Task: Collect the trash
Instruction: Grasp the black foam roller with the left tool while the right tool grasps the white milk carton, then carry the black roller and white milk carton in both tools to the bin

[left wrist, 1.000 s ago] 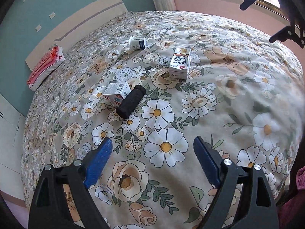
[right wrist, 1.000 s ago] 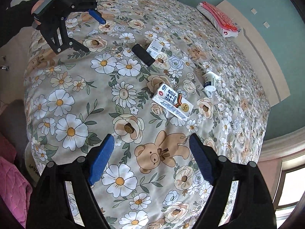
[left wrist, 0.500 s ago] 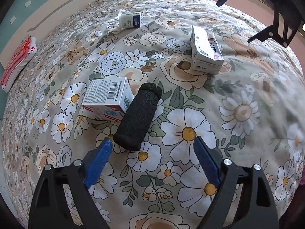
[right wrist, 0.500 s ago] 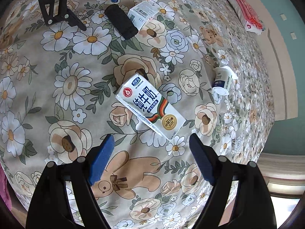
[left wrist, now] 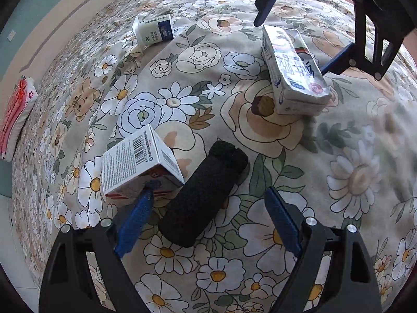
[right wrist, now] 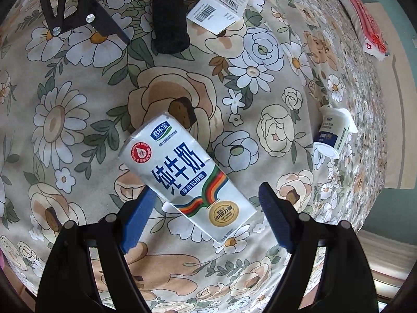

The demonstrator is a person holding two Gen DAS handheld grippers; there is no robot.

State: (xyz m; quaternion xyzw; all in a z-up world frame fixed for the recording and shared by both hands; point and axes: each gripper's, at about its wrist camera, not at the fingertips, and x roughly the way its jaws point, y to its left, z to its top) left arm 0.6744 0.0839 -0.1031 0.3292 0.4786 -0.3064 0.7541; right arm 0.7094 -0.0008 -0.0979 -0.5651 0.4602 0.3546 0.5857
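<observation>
Both grippers stand wide open over the floral bedspread (left wrist: 260, 140), gripping nothing. Left gripper (left wrist: 208, 217) straddles the near end of a black foam roll (left wrist: 206, 195), its left finger beside a small barcoded box (left wrist: 138, 164). Right gripper (right wrist: 206, 215) brackets the milk carton (right wrist: 182, 172). A yogurt cup (right wrist: 333, 134) lies farther right.

- A big bedspread (left wrist: 273, 140) covers the bed — it has daisies, roses and little bears printed all over it.
- A pink and white folded cloth (left wrist: 15, 114) lies far off at the edge of the bed, well apart from everything else.
- A pale headboard (left wrist: 60, 34) stands behind the bed.
- The wall (right wrist: 398, 140) is blue-green.
</observation>
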